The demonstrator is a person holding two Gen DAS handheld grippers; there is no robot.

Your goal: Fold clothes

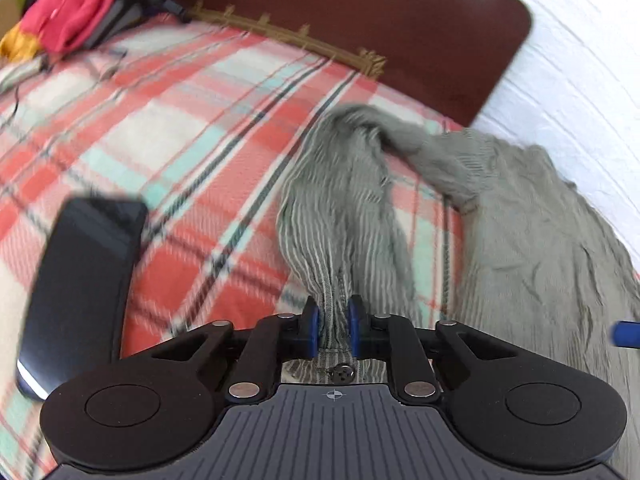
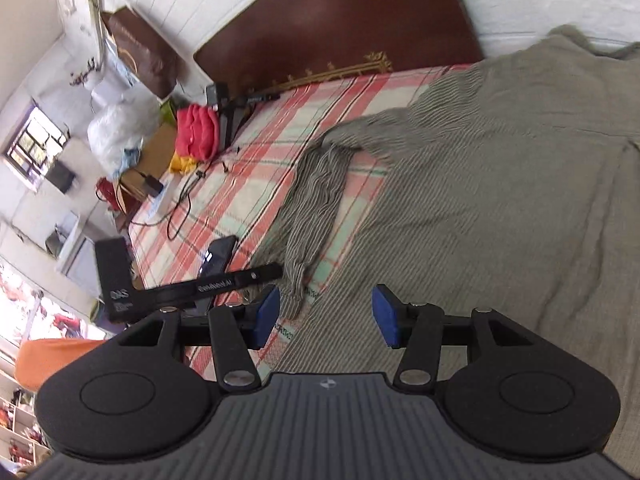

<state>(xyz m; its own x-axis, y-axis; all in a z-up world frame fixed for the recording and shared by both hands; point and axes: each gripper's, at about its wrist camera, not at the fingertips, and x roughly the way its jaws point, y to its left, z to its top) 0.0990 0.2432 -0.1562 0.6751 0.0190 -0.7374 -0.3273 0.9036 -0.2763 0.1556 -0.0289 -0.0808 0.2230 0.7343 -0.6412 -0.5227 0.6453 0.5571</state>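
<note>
A grey-green striped shirt (image 1: pixel 540 240) lies spread on the plaid bedcover (image 1: pixel 160 152), at the right. Its long sleeve (image 1: pixel 340 208) runs from the shoulder down to my left gripper (image 1: pixel 333 320). That gripper is shut on the cuff, whose dark button shows just behind the blue pads. In the right wrist view my right gripper (image 2: pixel 326 316) hangs open over the shirt's body (image 2: pixel 500 200), with nothing between its blue pads. The same sleeve (image 2: pixel 316 200) lies bunched to its left, ending by the left gripper's black body (image 2: pixel 236 278).
A dark phone (image 1: pixel 80 288) lies on the cover left of the sleeve. Red and yellow clothes (image 1: pixel 68 12), a black stand and cables sit at the far end by the brown headboard (image 1: pixel 360 20). A white wall borders the bed's right side.
</note>
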